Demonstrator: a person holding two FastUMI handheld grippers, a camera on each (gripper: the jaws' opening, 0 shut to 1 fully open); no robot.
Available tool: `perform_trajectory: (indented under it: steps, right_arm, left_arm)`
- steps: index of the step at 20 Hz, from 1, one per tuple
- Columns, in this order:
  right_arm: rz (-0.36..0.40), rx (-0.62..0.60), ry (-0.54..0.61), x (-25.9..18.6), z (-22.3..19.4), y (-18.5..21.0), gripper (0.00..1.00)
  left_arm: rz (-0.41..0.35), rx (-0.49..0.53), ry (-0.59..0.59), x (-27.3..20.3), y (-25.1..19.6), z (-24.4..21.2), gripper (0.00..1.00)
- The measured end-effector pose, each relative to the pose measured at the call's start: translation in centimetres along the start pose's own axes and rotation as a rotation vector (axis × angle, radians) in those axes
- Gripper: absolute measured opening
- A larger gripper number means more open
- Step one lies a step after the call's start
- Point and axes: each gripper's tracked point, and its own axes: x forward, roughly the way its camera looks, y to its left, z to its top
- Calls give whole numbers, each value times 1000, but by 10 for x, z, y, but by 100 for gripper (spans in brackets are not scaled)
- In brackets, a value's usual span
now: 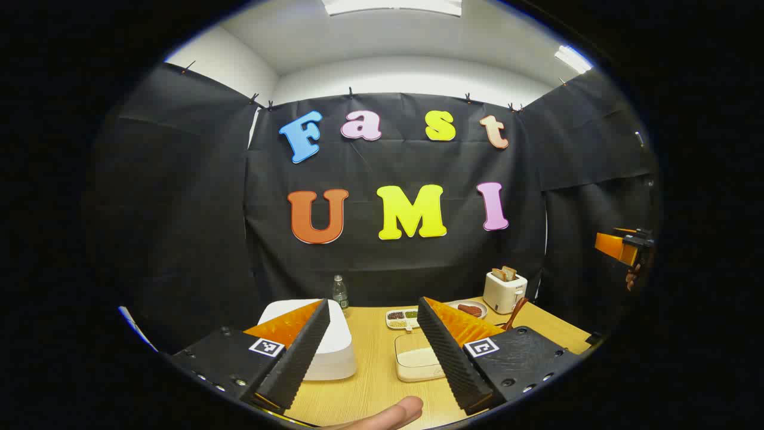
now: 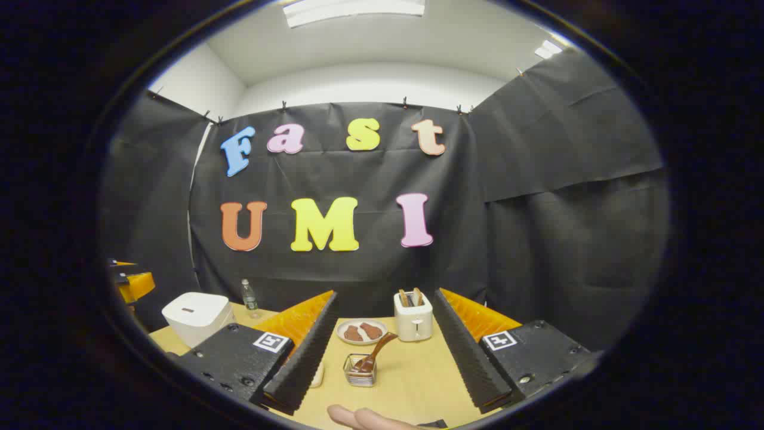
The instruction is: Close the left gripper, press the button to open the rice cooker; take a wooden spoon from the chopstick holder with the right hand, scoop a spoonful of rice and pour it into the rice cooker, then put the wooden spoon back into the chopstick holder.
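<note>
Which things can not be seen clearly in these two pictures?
- White rice cooker, left gripper view: the left hand-held gripper covers part of it; its button cannot be found.
- Shallow cream tray of rice, left gripper view: a finger overlaps one side.
- Wooden spoon in the clear chopstick holder, right gripper view: bowl hidden inside.

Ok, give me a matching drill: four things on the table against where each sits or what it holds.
Things:
1. rice cooker
2. toaster
3. spoon
4. plate

Descriptions:
a. leaning in the holder
b. lid down, left end of the table
c. carrying brown pieces of food
d. bread slices sticking out of the top

Pairs: 1-b, 2-d, 3-a, 4-c
</note>
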Motion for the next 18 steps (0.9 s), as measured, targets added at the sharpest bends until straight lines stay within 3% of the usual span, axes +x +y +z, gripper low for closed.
perform_trajectory:
  steps: [18]
  right_arm:
    - [-4,7,45,10,-25,-3,100]
  left_arm:
    - [7,-16,-18,2,20,-6,94]
